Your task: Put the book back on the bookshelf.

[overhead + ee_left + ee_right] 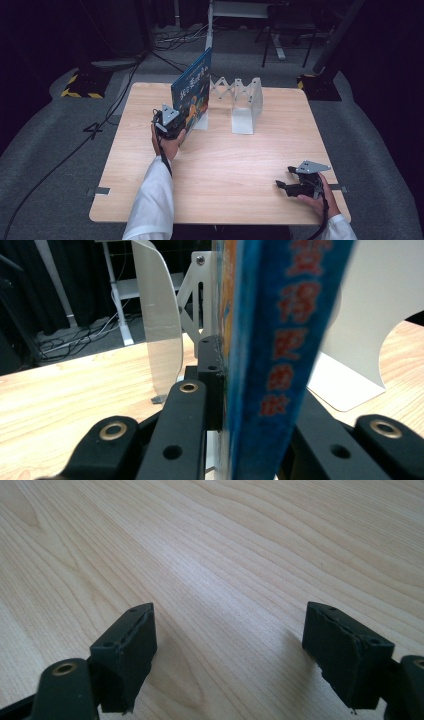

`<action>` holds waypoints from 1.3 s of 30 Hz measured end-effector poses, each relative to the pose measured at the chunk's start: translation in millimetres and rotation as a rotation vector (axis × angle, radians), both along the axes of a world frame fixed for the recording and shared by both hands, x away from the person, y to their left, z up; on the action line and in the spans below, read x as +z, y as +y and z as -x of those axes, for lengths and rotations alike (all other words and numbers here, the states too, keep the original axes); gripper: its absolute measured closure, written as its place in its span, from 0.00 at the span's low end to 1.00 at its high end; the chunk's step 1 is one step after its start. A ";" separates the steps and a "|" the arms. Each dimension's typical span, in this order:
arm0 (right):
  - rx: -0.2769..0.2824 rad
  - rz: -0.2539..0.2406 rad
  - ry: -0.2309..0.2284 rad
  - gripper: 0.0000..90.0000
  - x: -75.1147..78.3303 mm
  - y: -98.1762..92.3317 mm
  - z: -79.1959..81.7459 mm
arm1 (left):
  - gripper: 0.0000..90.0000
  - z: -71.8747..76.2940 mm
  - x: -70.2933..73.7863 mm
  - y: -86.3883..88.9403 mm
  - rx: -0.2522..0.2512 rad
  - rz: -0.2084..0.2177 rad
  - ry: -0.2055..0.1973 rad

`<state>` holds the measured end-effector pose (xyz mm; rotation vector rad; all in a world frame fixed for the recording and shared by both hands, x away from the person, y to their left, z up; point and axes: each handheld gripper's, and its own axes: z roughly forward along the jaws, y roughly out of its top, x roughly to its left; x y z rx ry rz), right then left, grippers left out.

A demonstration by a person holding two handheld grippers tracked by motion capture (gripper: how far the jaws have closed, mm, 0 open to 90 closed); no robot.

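Near edge, R side: right gripper [289, 185] low over the table [240, 165], jaws spread wide, nothing btwn them. The right gripper view has bare wood grain under the two black pads. Looks parked, out of the way, prob. waiting its turn.

Mid-table, L side: left gripper [172, 125] clamped on the book [192, 90]. Blue picture book w/ red lettering, standing upright on its lower edge, held by the near bottom corner. The left gripper view has the book's spine [280, 340] running straight up btwn the jaws, so the grip is edge-on. My read: that keeps the book vertical for sliding into a slot.

Beyond: white expandable book rack [240, 102], accordion-linked, several upright dividers. Book sits at the rack's L end, against or just beside the first divider [160, 335]; can't tell if it's fully seated.

Far: dark floor, cables, desk legs.
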<state>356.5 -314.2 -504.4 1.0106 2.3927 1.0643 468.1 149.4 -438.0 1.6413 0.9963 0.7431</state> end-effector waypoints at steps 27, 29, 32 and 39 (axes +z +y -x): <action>0.008 -0.002 0.004 0.25 0.0 -0.1 -0.2 | 0.89 -1.2 -3.4 3.5 0.120 0.047 0.026; 0.009 -0.002 0.003 0.25 -0.1 0.0 0.0 | 0.89 -0.9 -3.9 3.1 0.121 0.044 0.022; 0.009 -0.003 0.003 0.25 -0.1 0.0 -0.2 | 0.87 -0.5 -3.8 2.9 0.130 0.036 0.025; 0.008 -0.001 0.004 0.24 -0.1 -0.1 -0.2 | 0.81 3.2 -3.2 7.1 0.126 0.025 0.029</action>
